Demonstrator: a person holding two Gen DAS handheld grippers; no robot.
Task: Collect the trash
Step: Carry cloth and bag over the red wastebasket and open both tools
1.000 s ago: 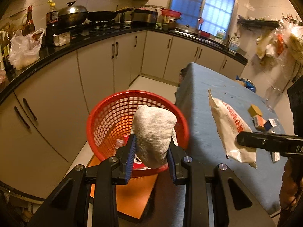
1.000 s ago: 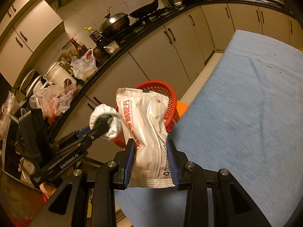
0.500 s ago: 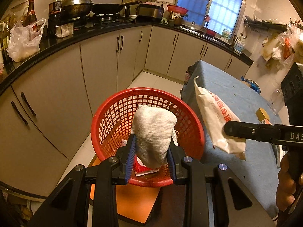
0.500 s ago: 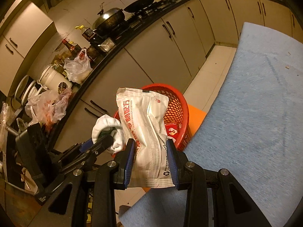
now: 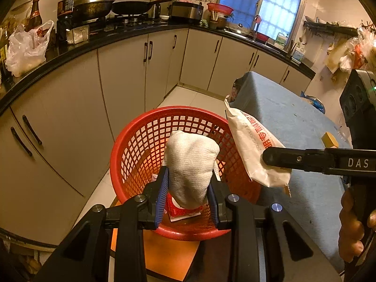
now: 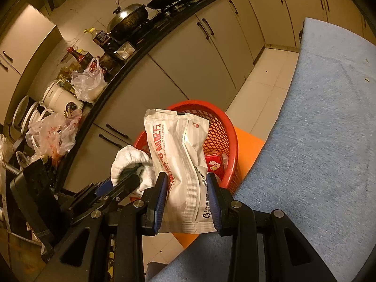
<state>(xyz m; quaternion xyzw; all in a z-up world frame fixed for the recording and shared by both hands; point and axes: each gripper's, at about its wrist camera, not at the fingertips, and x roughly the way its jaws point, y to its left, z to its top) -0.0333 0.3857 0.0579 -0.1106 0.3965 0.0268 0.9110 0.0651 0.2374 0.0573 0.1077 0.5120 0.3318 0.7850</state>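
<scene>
Item: two pieces of trash, both over the red mesh basket (image 5: 141,145).
My left hand-held gripper (image 5: 186,196) clamps a white cloth wad (image 5: 190,166); my right hand-held gripper (image 6: 188,199) clamps a white printed wrapper (image 6: 183,164), beside the blue-covered desk (image 6: 329,141).

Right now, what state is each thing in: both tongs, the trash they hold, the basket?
left tongs: shut on the white cloth wad.
white cloth wad: gripped, held over the basket.
right tongs: shut on the white wrapper.
white wrapper: gripped, upright, near the basket's rim.
red basket: upright on an orange stool, with a red carton inside.
</scene>
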